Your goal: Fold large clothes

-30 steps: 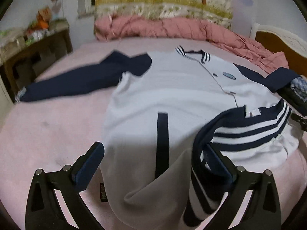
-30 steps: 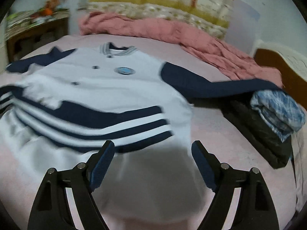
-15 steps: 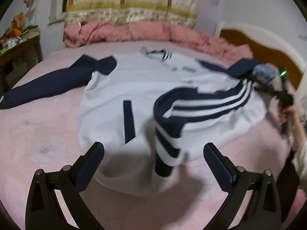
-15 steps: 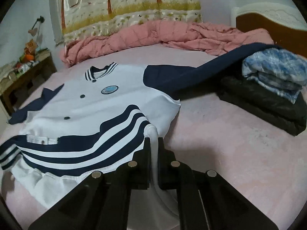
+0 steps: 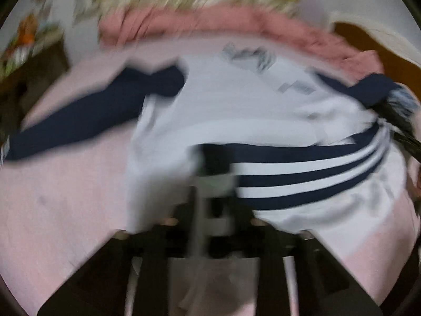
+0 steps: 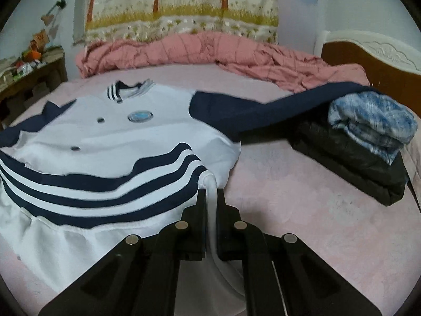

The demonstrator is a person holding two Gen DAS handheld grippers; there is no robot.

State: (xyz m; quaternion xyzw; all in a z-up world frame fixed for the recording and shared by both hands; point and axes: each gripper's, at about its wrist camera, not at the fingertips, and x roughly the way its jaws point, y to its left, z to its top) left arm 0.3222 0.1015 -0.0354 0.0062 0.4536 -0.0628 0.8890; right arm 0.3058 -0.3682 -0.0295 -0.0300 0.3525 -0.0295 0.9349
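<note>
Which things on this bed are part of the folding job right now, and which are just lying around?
In the job:
- white jacket with navy sleeves, striped hem folded up
- right gripper, shut on the jacket's hem
- left gripper, jaws just closing around the hem; blurred

Lying about:
- pink quilt
- folded blue-and-white garment on a black jacket
- cluttered side table
</note>
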